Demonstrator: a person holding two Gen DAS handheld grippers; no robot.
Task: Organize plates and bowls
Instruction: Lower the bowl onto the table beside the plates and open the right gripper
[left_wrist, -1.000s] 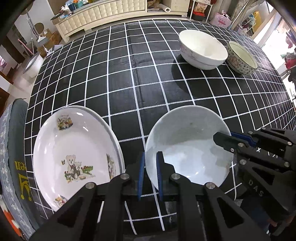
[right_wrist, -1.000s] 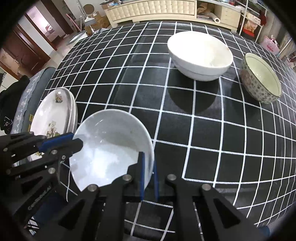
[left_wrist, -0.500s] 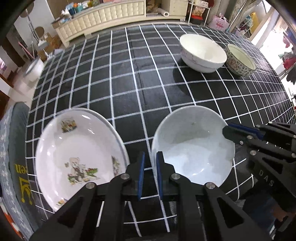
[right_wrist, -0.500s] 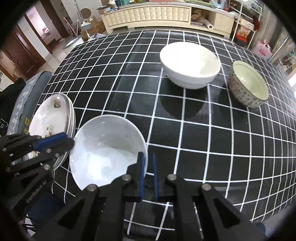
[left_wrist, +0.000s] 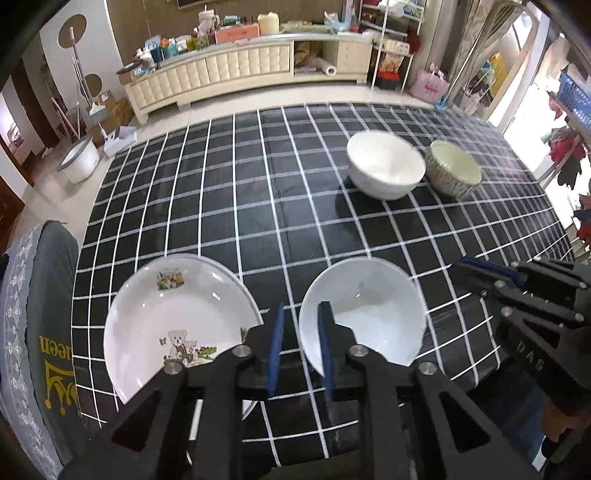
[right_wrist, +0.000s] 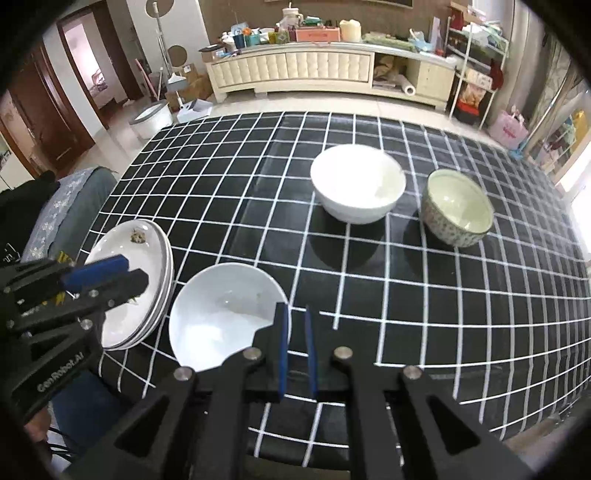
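A plain white bowl (left_wrist: 364, 314) (right_wrist: 221, 314) sits on the checked tablecloth, just right of a stack of bear-printed plates (left_wrist: 177, 325) (right_wrist: 136, 266). My left gripper (left_wrist: 302, 305) (right_wrist: 110, 273) hovers above the bowl's left rim. Its jaws are opening and the pads are not touching the rim. My right gripper (right_wrist: 294, 306) (left_wrist: 476, 269) hangs over the bowl's right rim, shut to a narrow slit with only tablecloth showing in it. Farther back stand a large white bowl (left_wrist: 386, 168) (right_wrist: 356, 181) and a patterned bowl (left_wrist: 452, 168) (right_wrist: 458, 210) side by side.
A chair with a grey cushion (left_wrist: 44, 314) stands against the table's left side. The table's near edge (right_wrist: 369, 443) runs just under the grippers. Beyond the far edge are the floor, a white bucket (left_wrist: 79, 162) and a long cream cabinet (left_wrist: 240, 74).
Both grippers have risen off the near bowl's rim and tilted up. The left jaws have widened. The bowl has stayed on the cloth and looks smaller.
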